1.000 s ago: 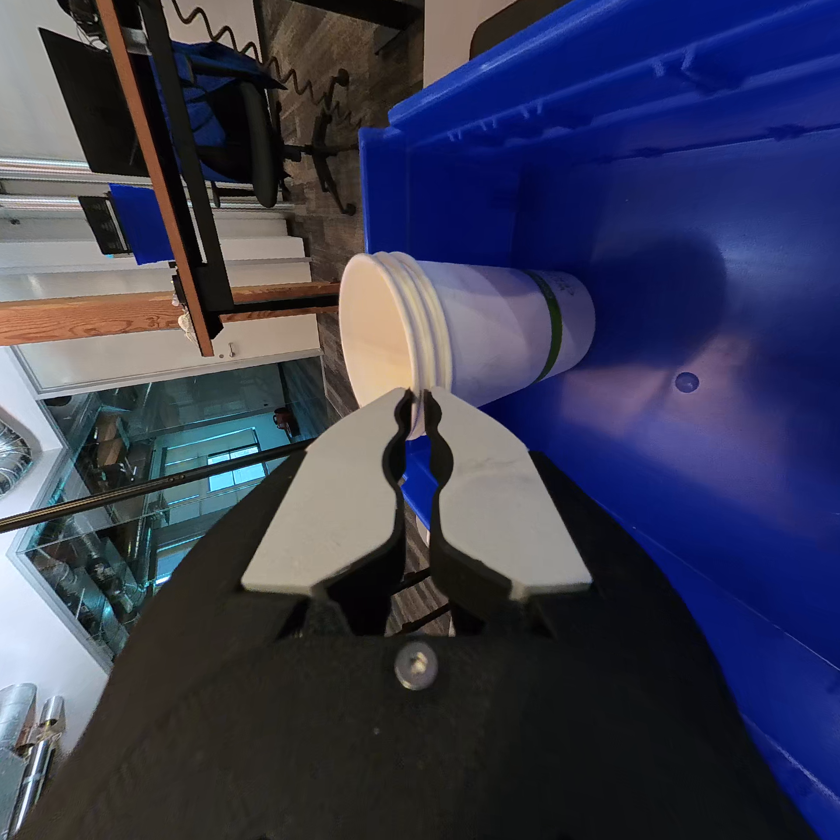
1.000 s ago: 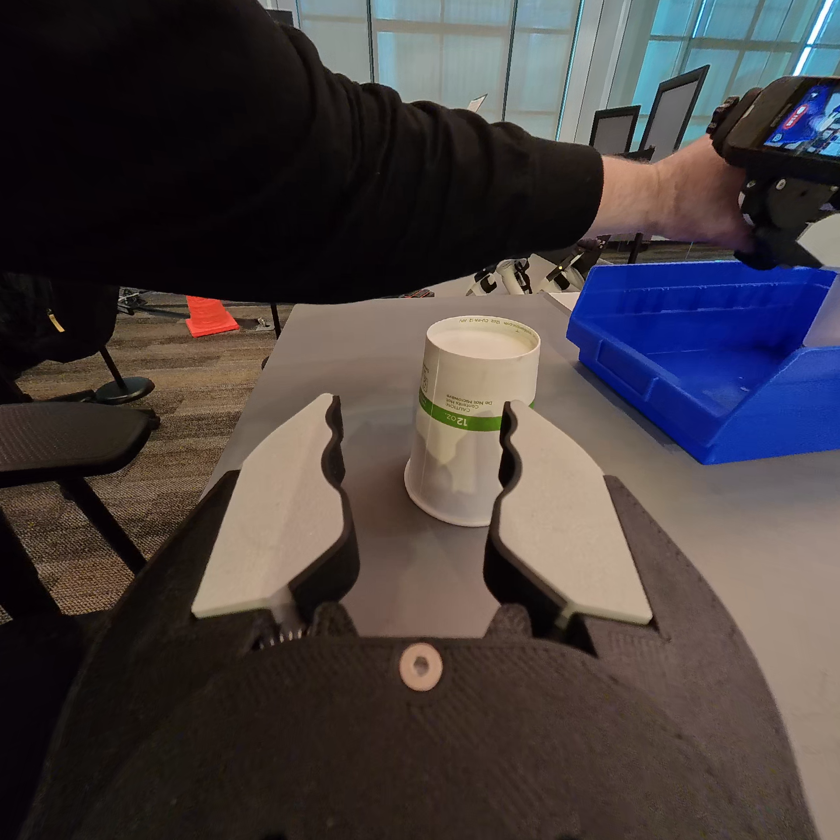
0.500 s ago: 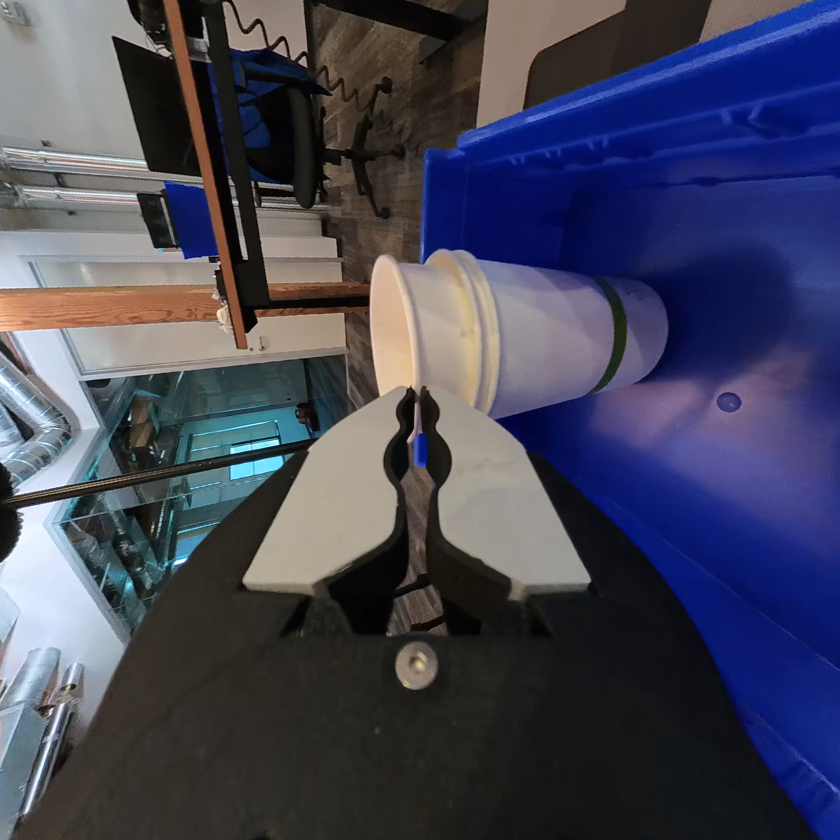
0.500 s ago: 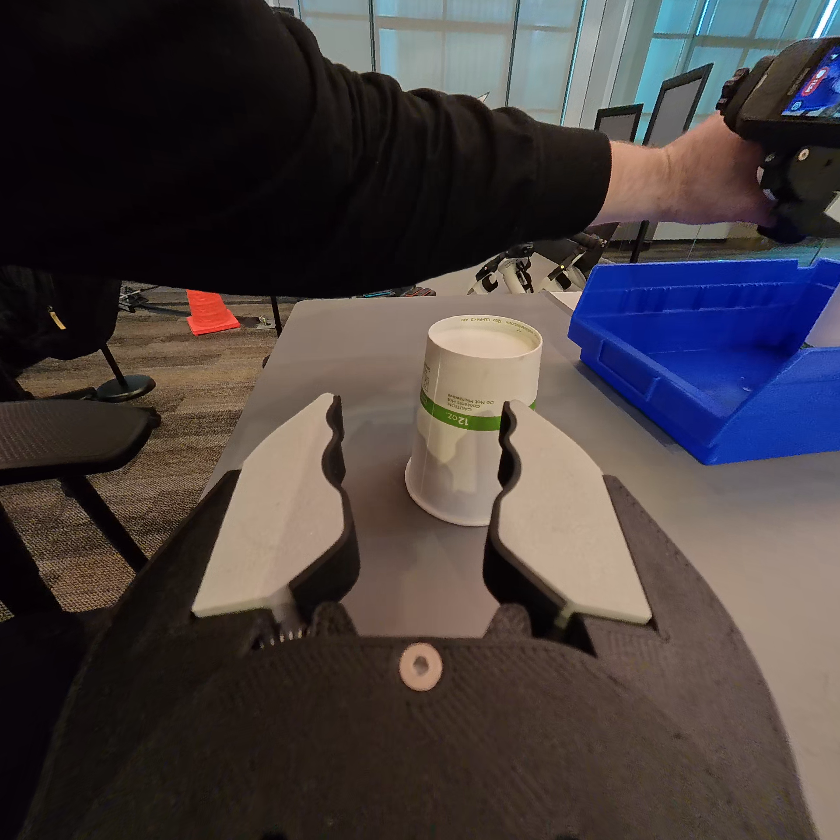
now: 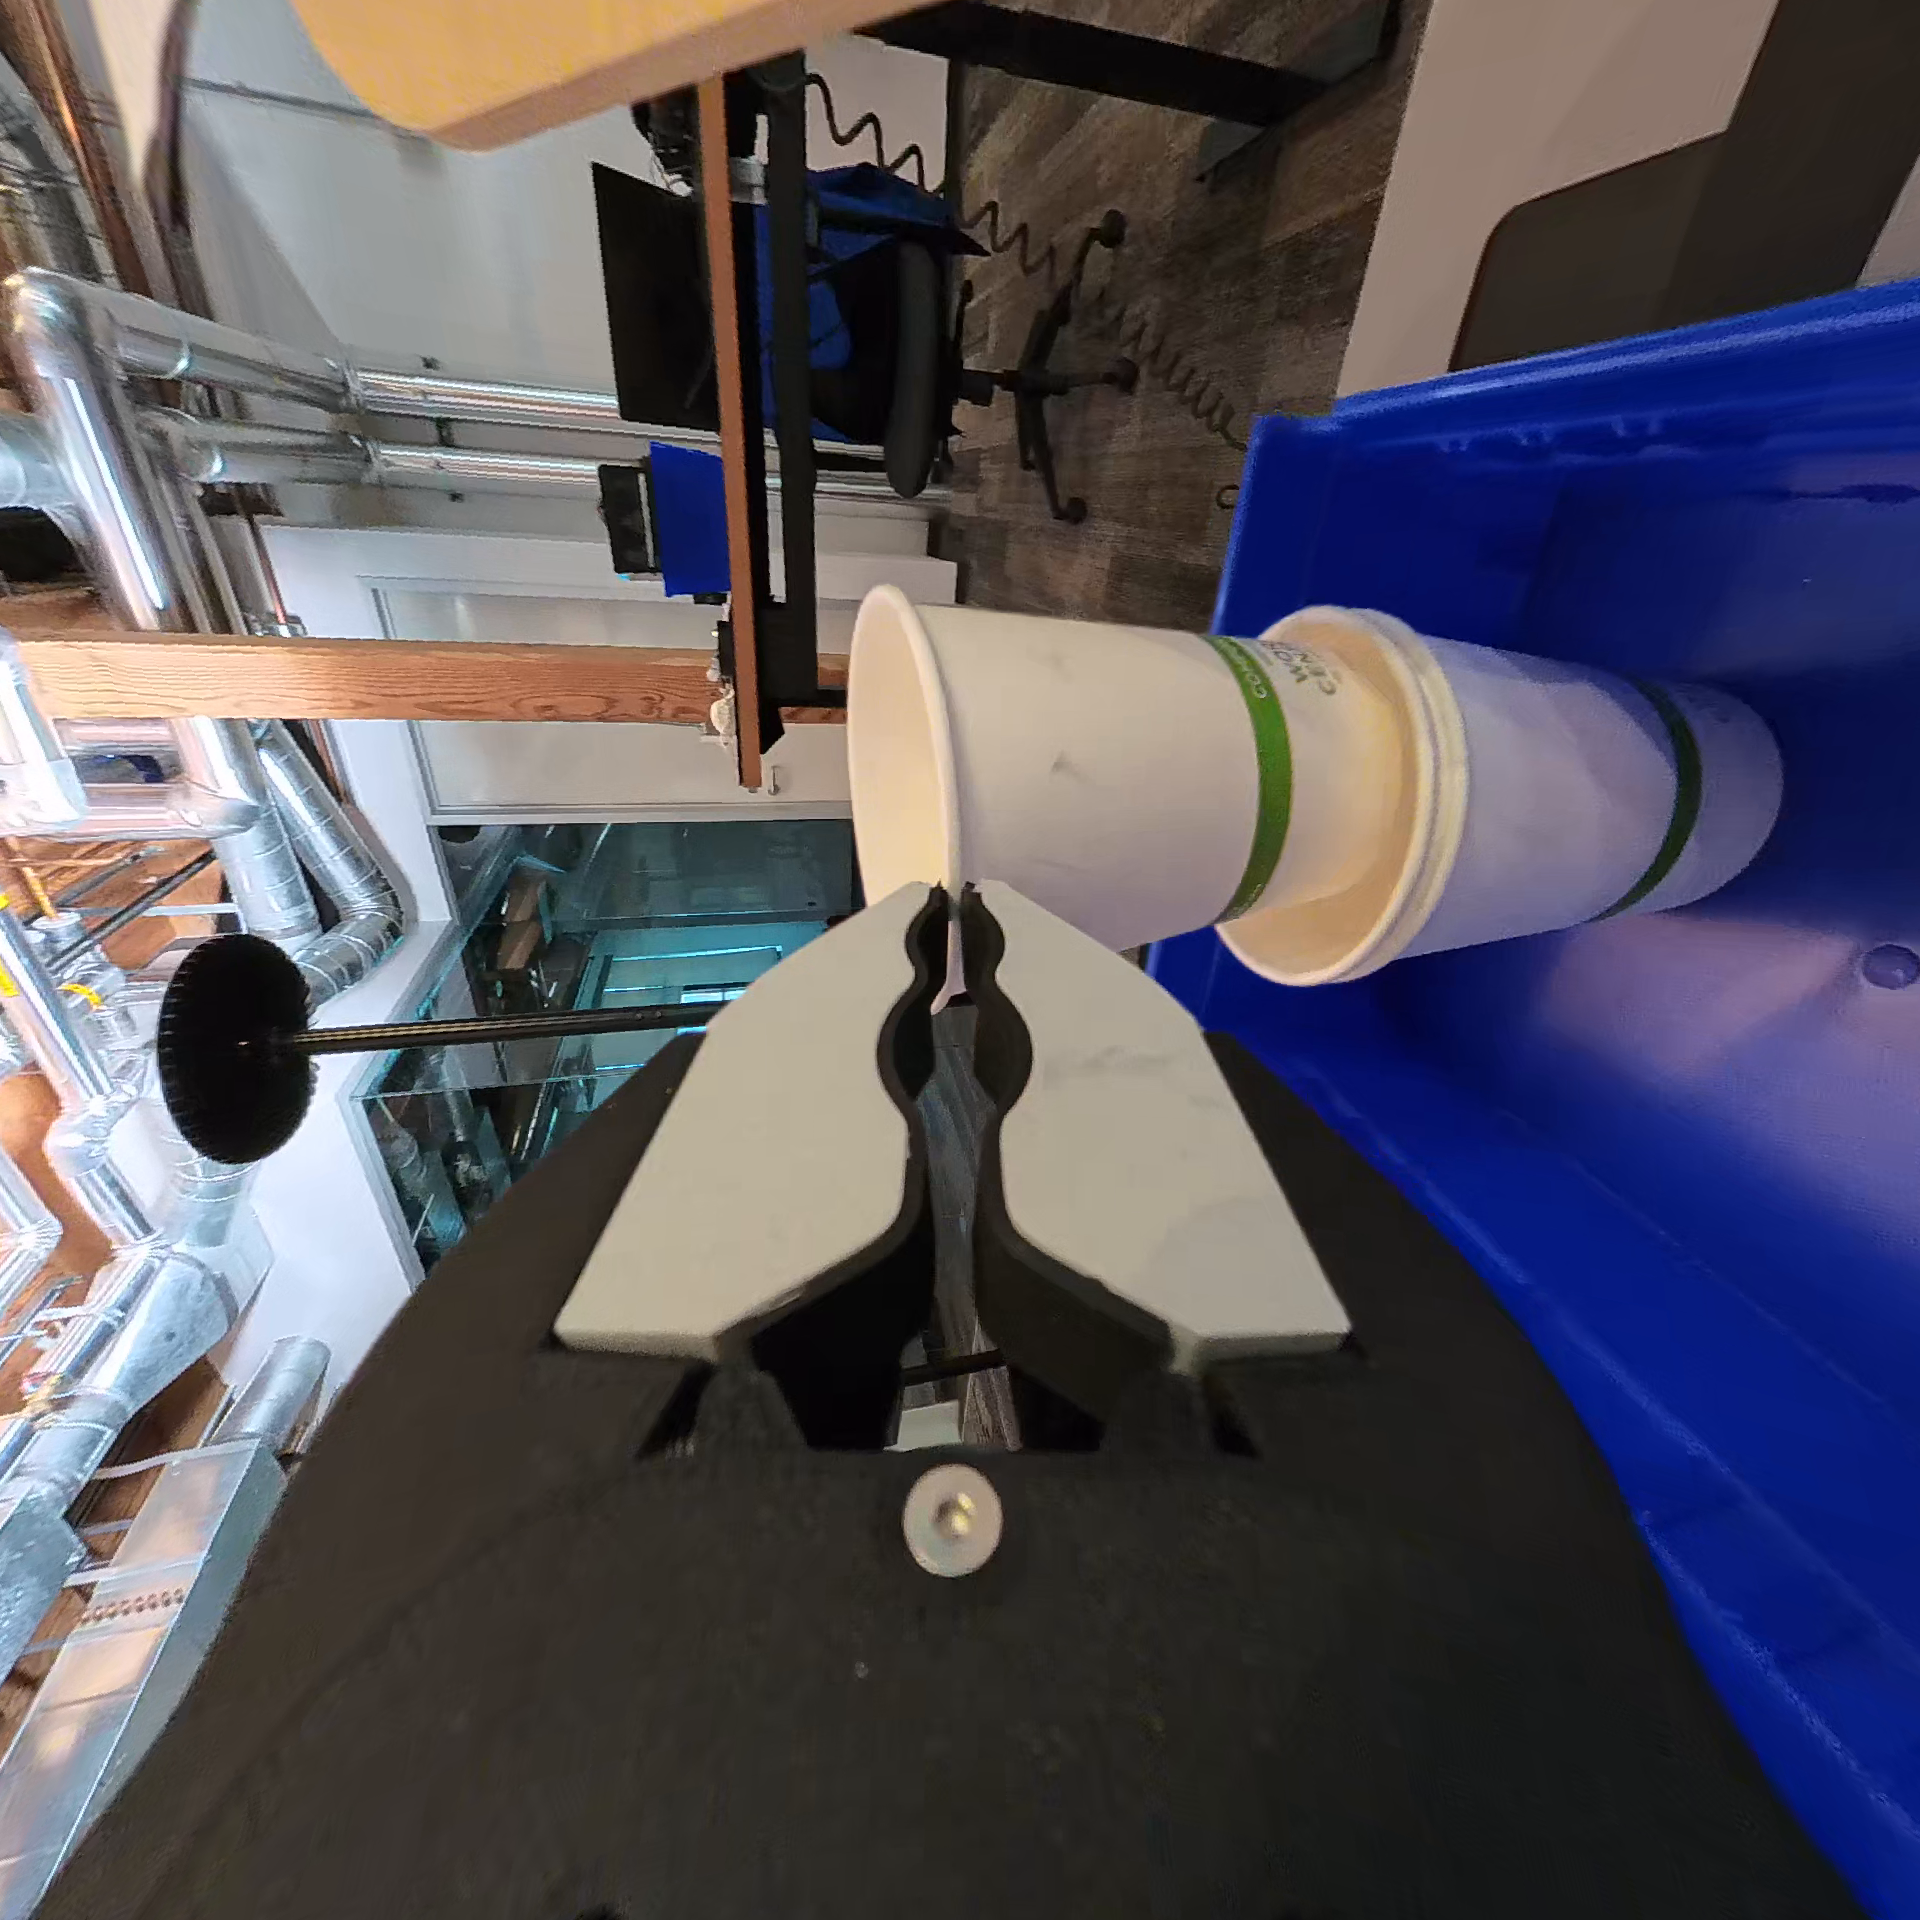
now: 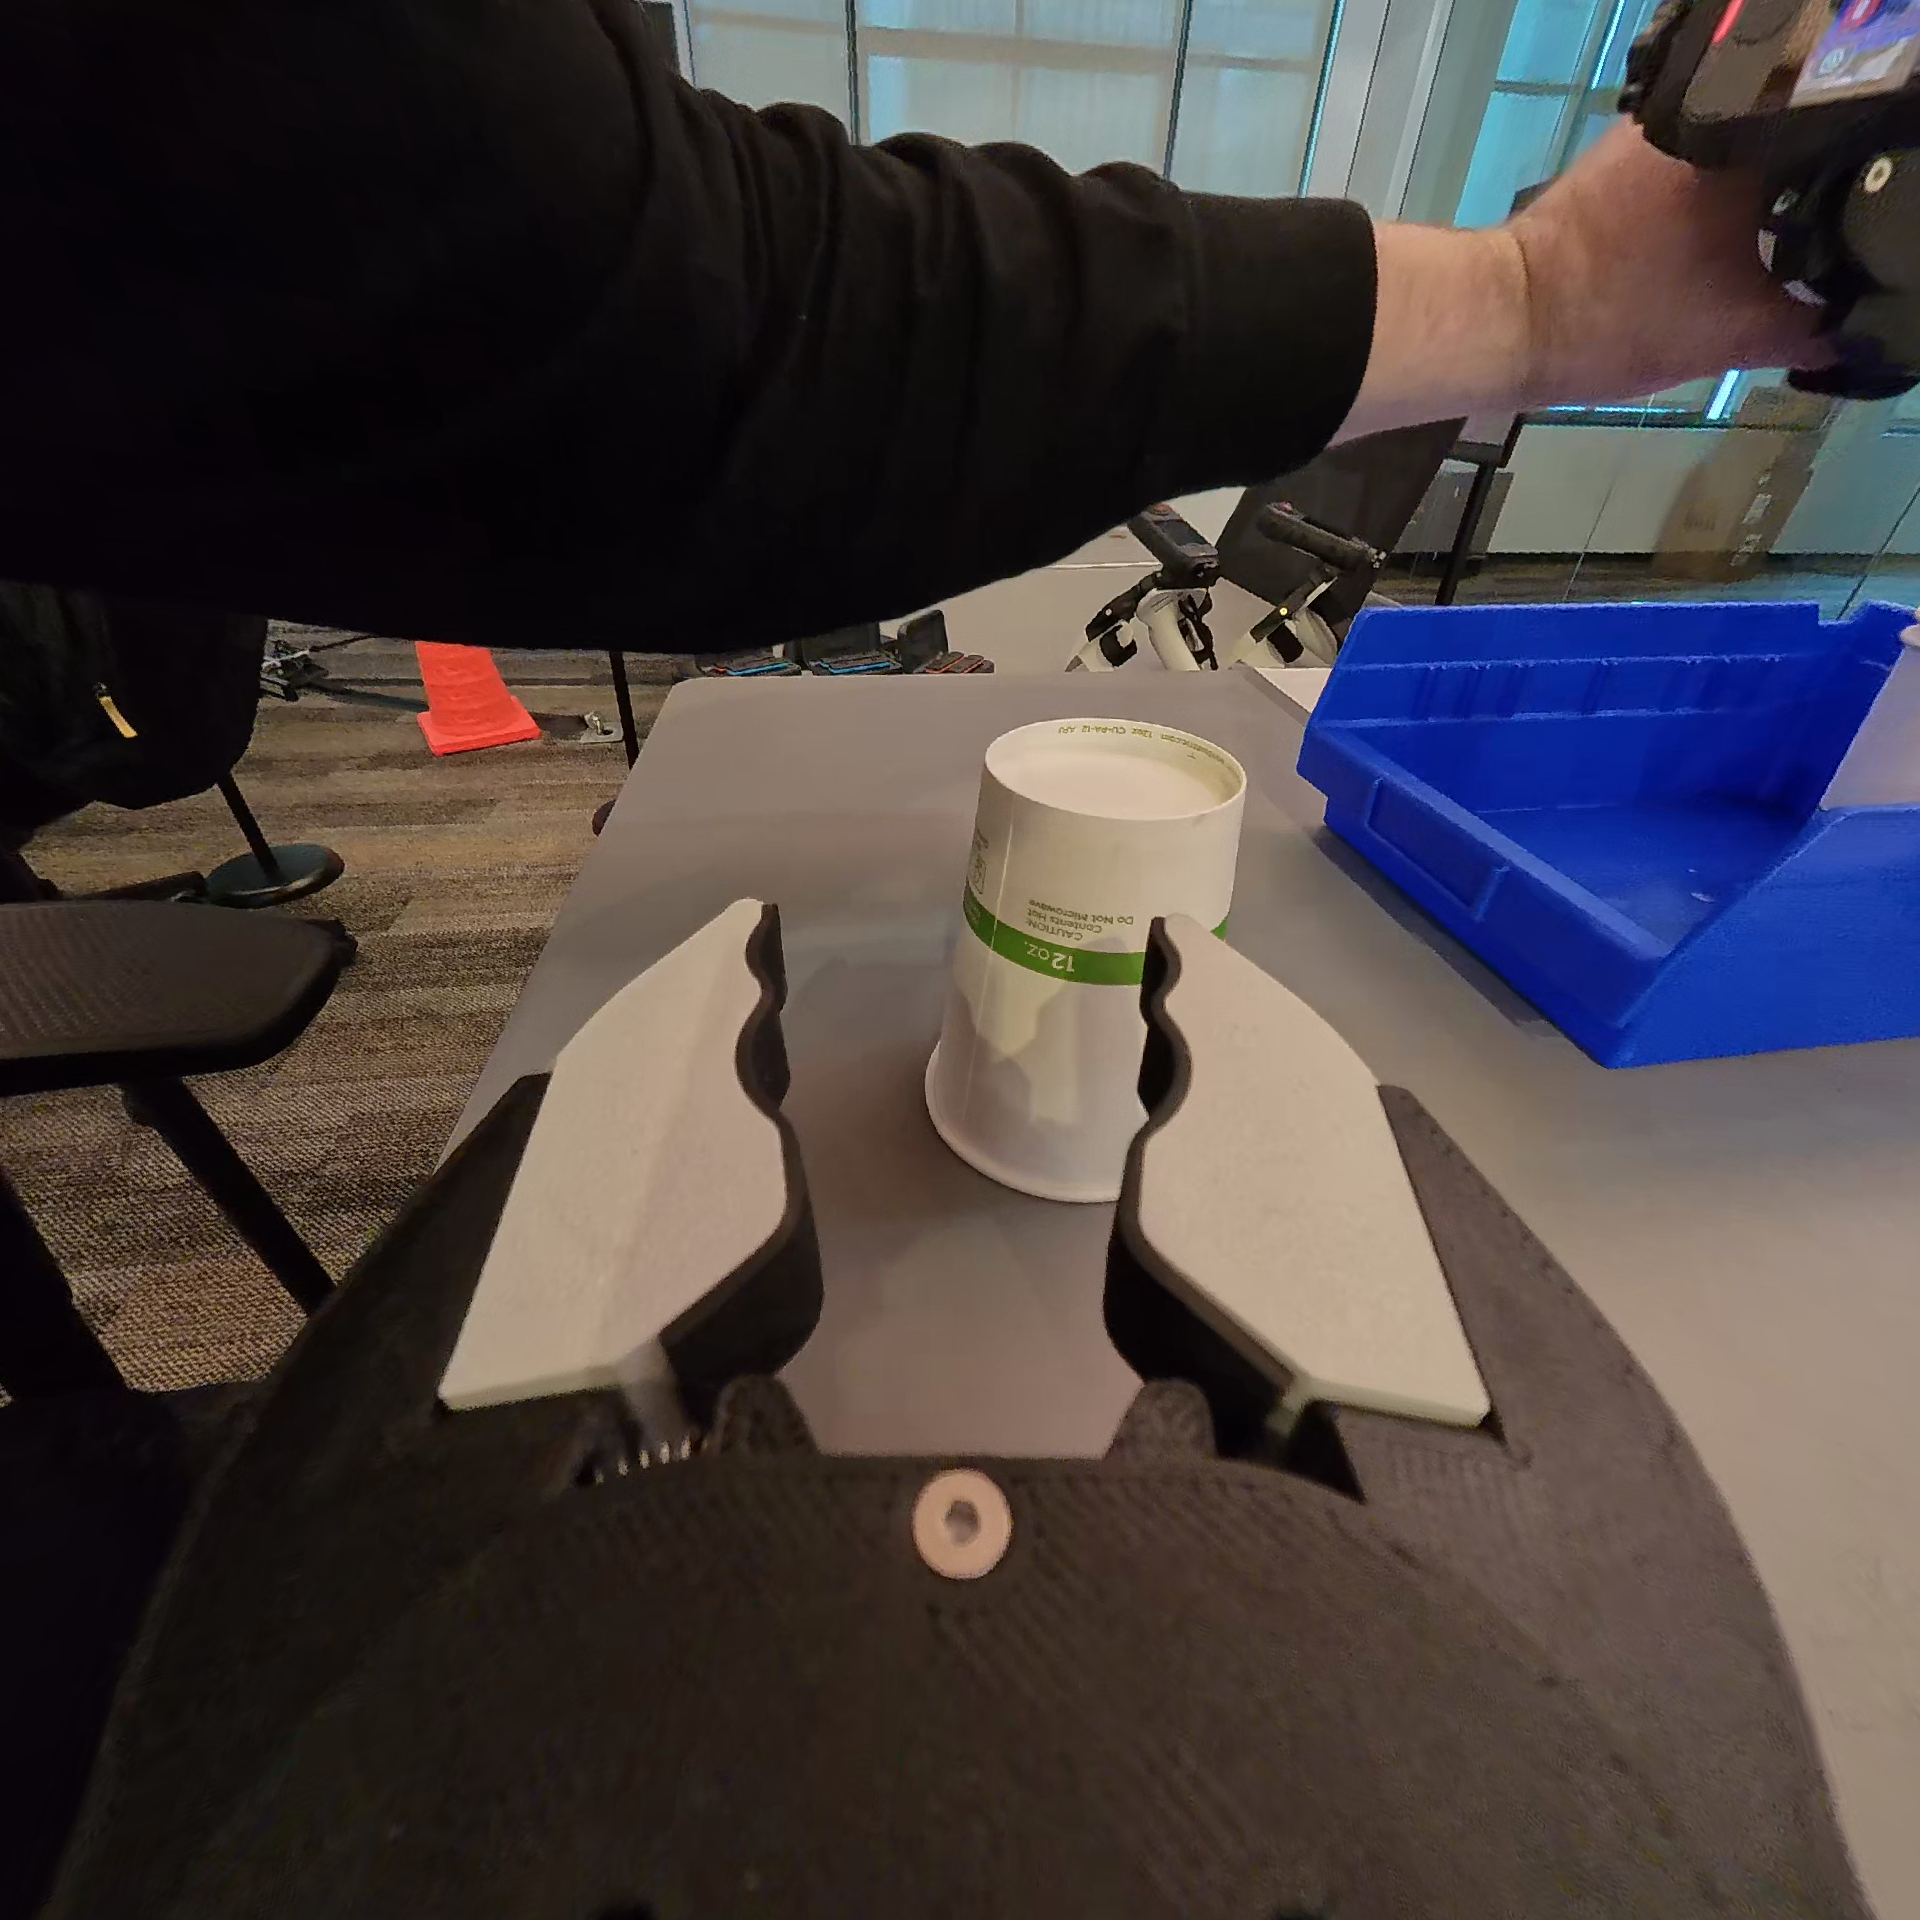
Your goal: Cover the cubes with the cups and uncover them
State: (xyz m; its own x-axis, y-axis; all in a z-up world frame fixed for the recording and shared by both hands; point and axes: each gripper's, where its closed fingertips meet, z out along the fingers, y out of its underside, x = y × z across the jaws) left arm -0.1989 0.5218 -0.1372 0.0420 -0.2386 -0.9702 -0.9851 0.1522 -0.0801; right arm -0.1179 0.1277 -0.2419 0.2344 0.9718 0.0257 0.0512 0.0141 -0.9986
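Note:
My left gripper is shut on the rim of a white paper cup with a green band. That cup is mostly drawn out of a stack of like cups that stands in a blue bin; only its base is still inside the stack. My right gripper is open above the grey table. An upside-down white cup stands on the table just beyond its fingers, closer to the right finger. No cube shows in either view.
The blue bin stands at the right of the table in the right wrist view. A person's black-sleeved arm reaches across above the table. A black chair is left of the table, an orange cone on the floor beyond.
My left gripper has pulled the top cup out of the stack, from nested to nearly free. The right gripper and the upside-down cup have not moved.

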